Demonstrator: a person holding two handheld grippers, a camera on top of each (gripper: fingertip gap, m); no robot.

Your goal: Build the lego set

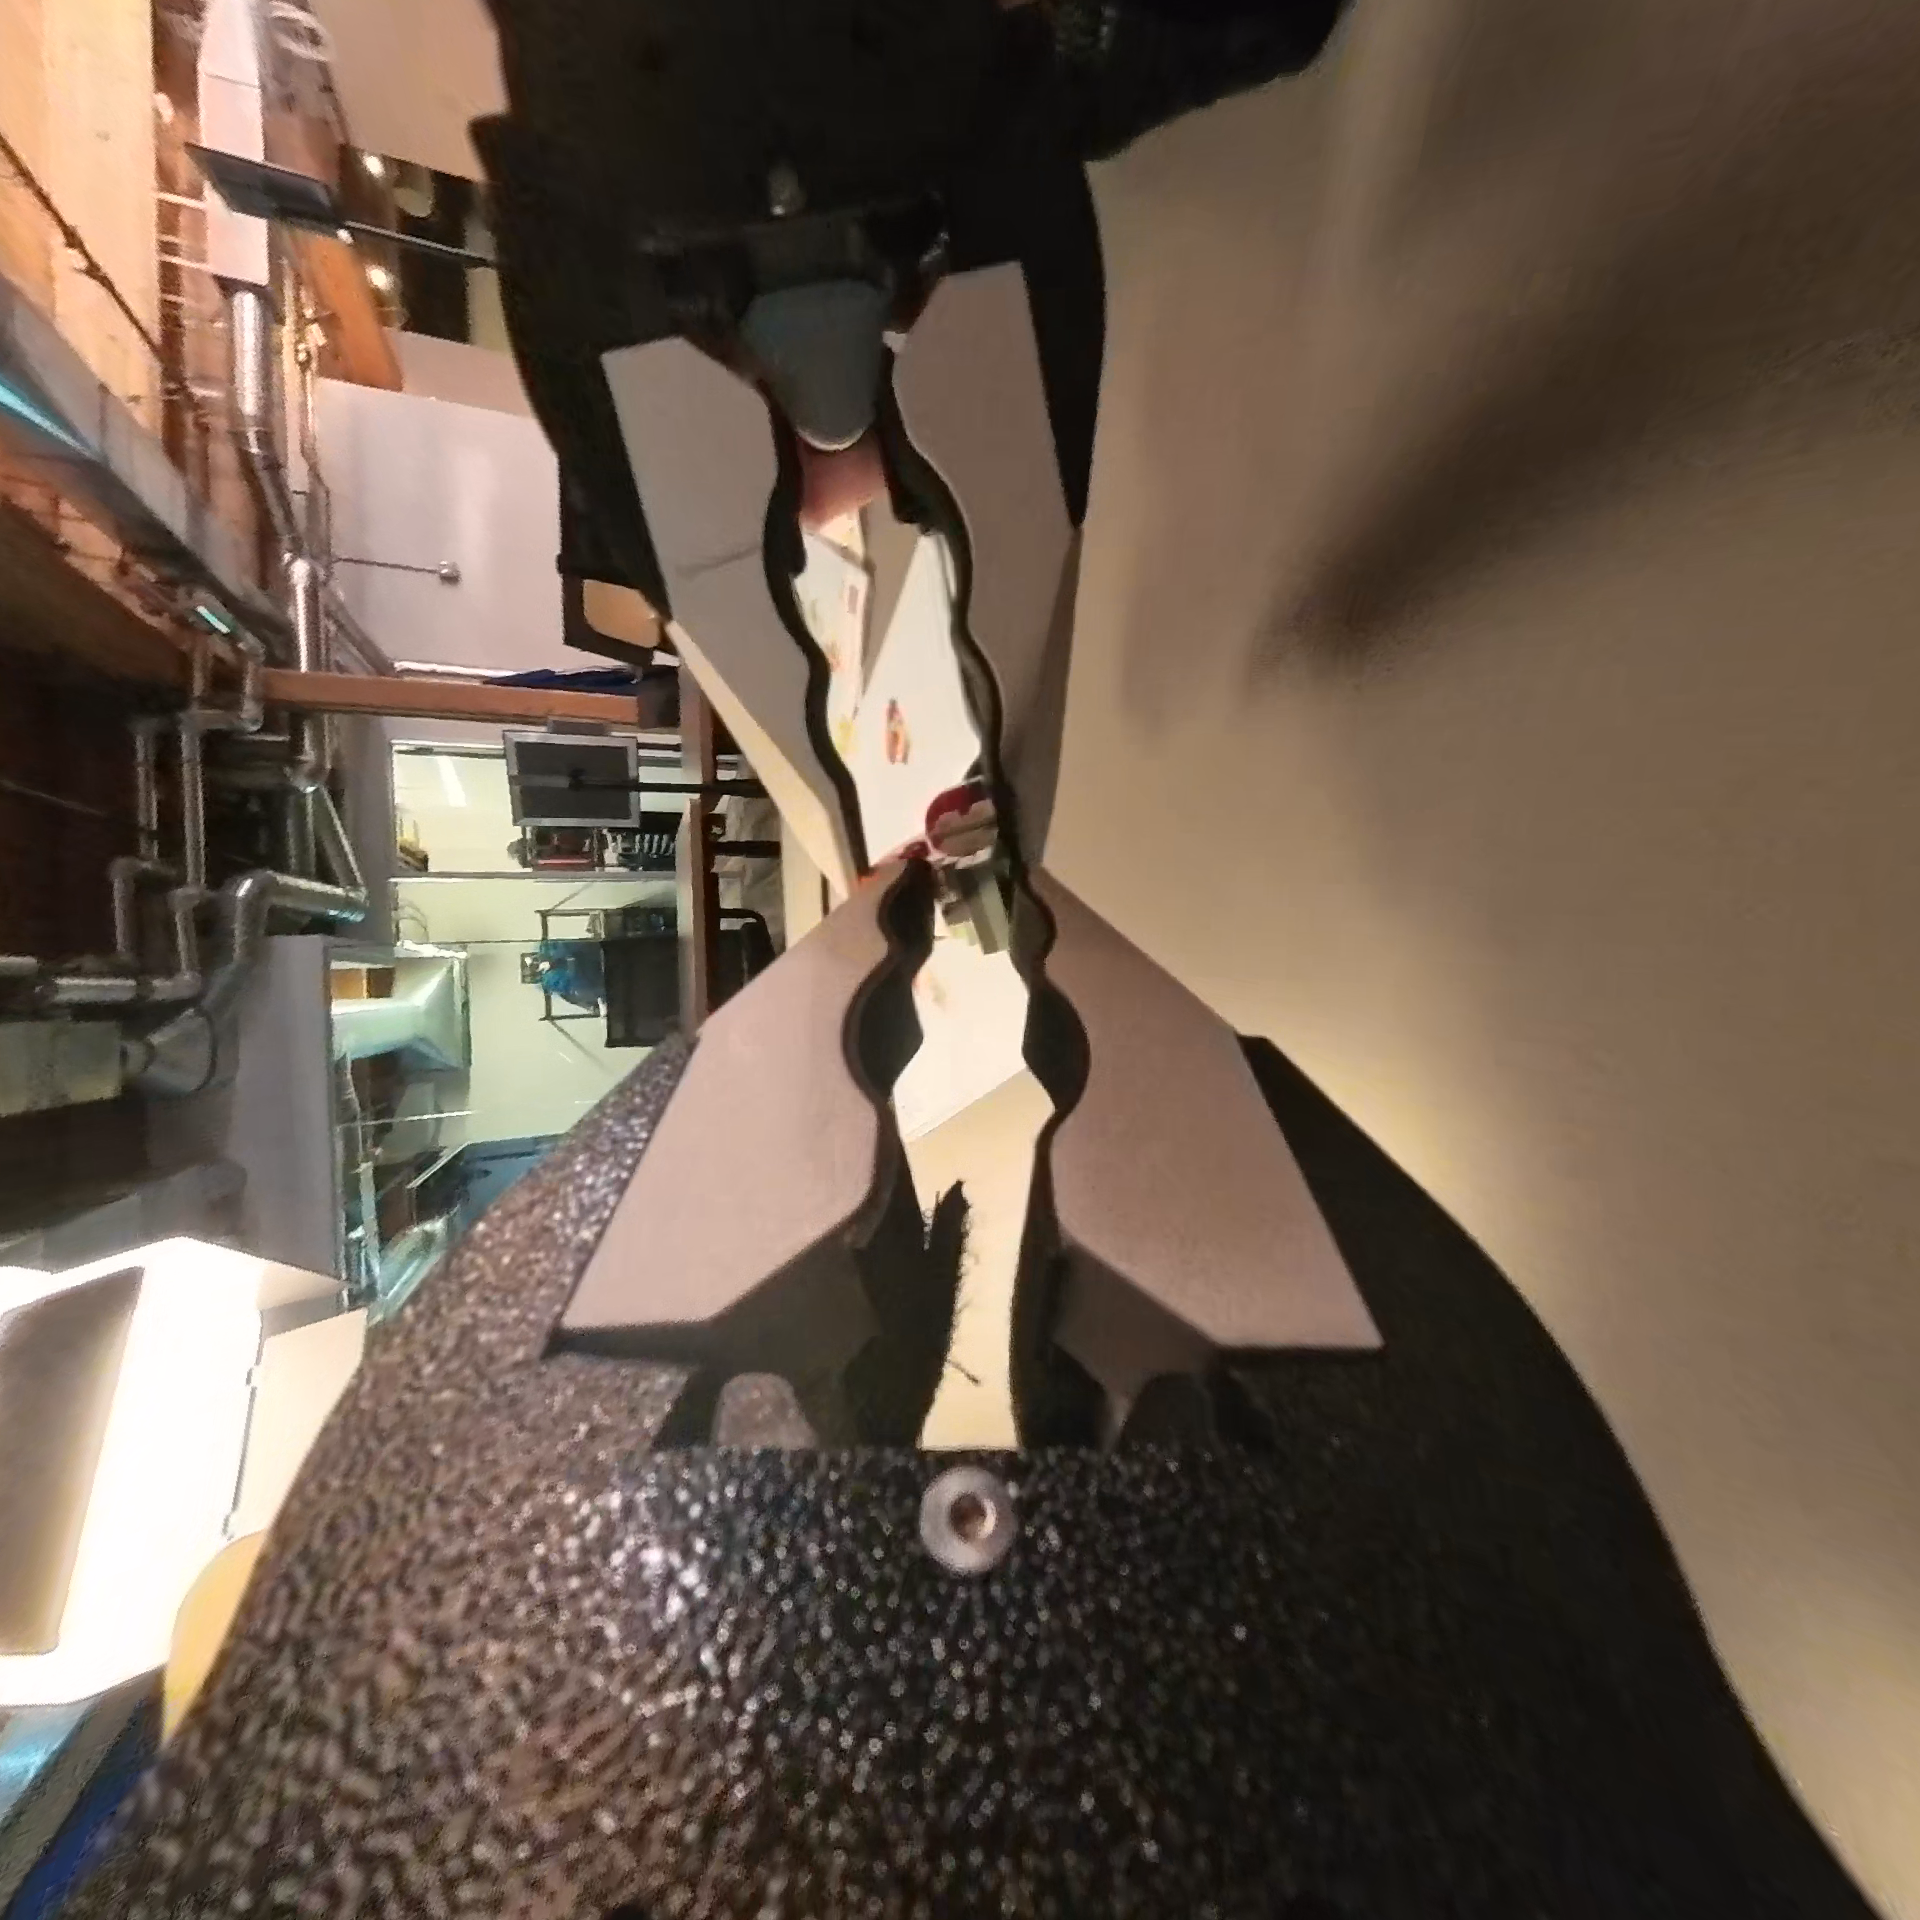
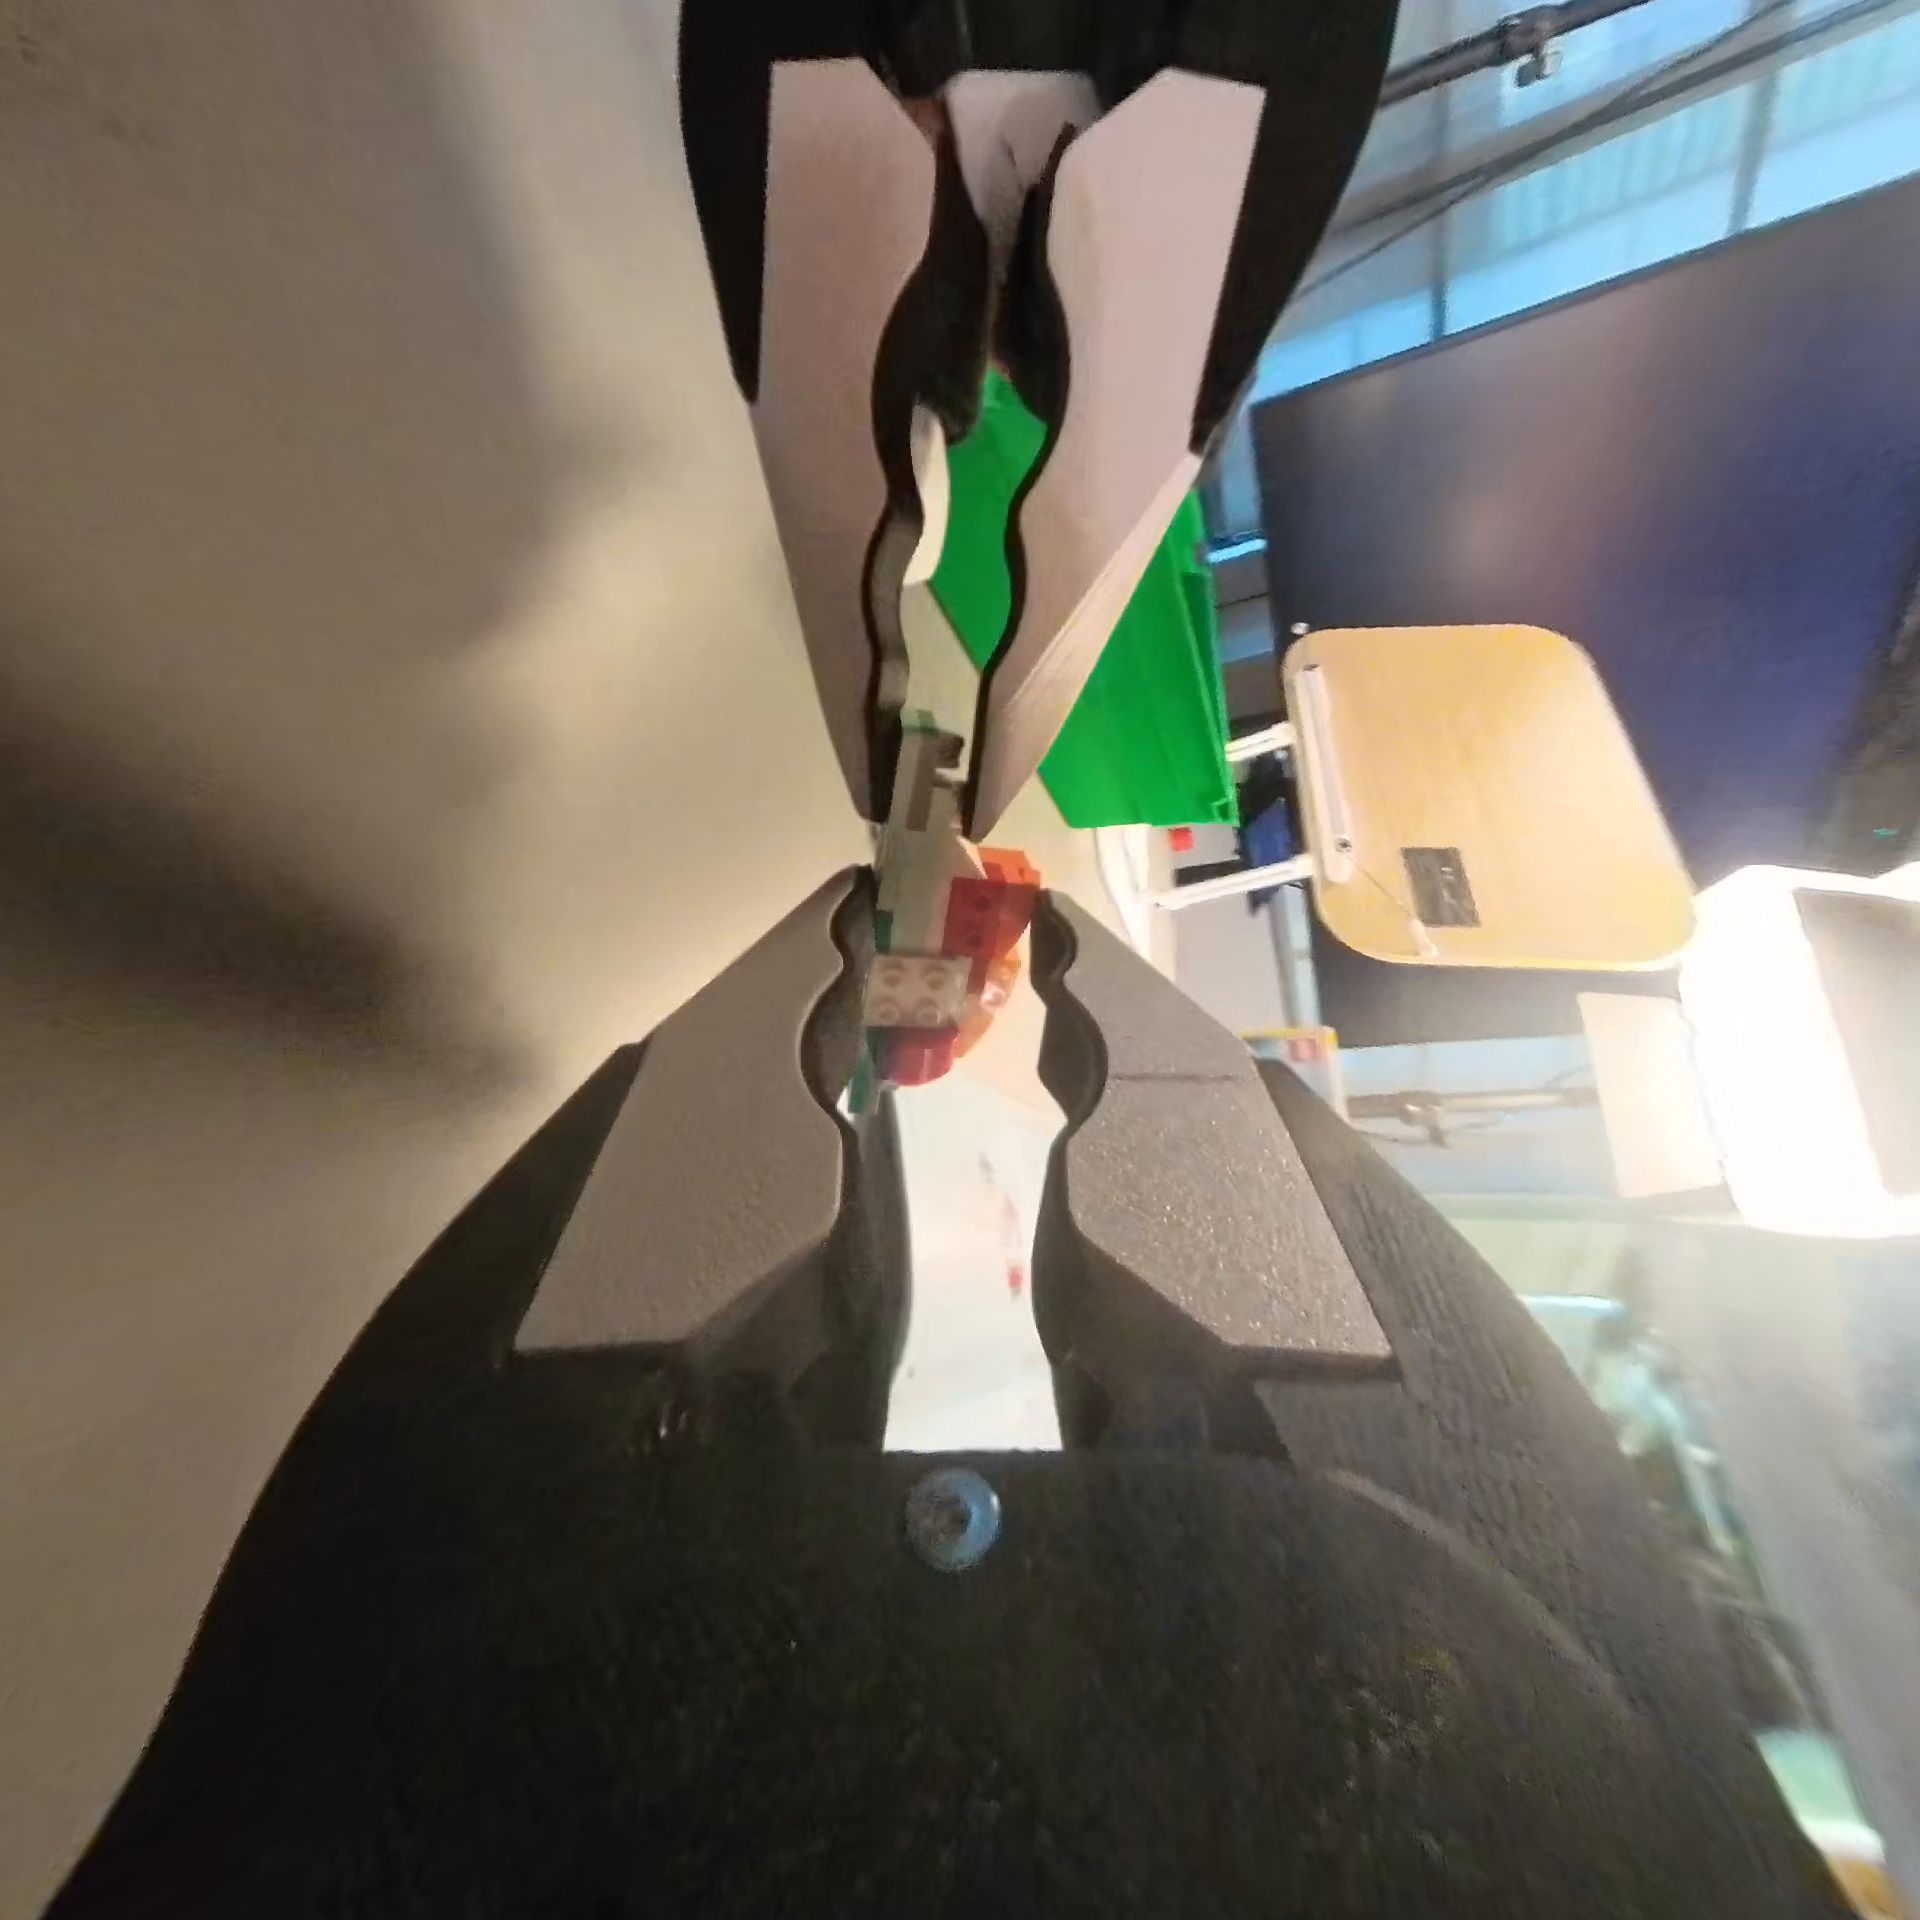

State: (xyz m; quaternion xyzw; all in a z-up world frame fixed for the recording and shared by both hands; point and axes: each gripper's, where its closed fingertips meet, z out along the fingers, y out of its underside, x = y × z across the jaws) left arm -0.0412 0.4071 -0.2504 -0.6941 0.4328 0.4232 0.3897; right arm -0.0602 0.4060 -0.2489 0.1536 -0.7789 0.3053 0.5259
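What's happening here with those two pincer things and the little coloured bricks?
A person is building a lego model with two hand-held tongs that meet tip to tip above a pale table. The right tongs sit around the red, white and orange block cluster. The left tongs pinch its grey and white end.

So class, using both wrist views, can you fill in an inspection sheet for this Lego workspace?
Surface: pale tabletop, with a white printed sheet lying on it.
Job's things: small red, white, orange and green Lego model, held up off the table.
Clutter: green plastic bin behind the model.
Grippers: left hand-held gripper shut on the model's grey end; right hand-held gripper flanks the red and white part, grip unclear.
Cables: thin dark lines overhead, possibly cables.
Surroundings: wooden seat, dark screen, metal pipes.
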